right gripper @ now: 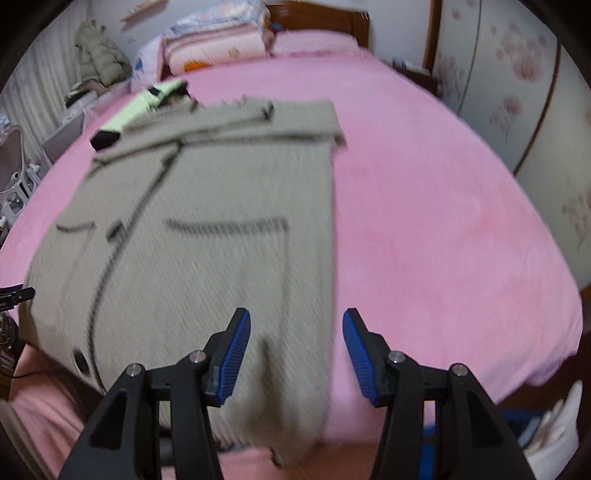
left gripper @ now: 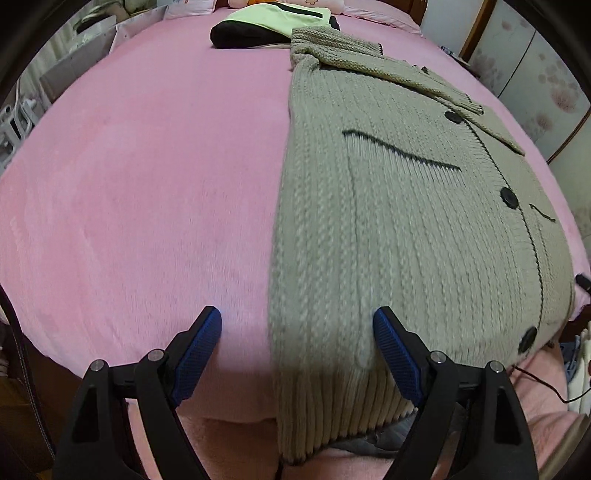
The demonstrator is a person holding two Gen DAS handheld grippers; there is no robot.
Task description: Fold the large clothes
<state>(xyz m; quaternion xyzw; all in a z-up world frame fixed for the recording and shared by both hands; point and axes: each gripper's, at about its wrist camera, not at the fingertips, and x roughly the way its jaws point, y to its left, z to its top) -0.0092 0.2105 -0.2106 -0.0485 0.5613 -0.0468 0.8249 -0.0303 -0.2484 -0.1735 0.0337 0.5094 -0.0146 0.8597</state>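
A beige knitted cardigan with black buttons and black pocket trim lies flat on the pink bed, its sleeves folded across the chest. Its ribbed hem hangs over the near bed edge. My left gripper hovers open above the cardigan's left hem corner, one blue pad over pink cover, the other over the knit. In the right wrist view the same cardigan is blurred. My right gripper stands open over its right hem corner, straddling the garment's right edge. Nothing is gripped by either.
A pale green and black garment lies folded beyond the collar. Pillows and stacked bedding sit at the headboard. Wardrobe doors stand to the right, cluttered furniture to the left. Pink bed cover spreads either side.
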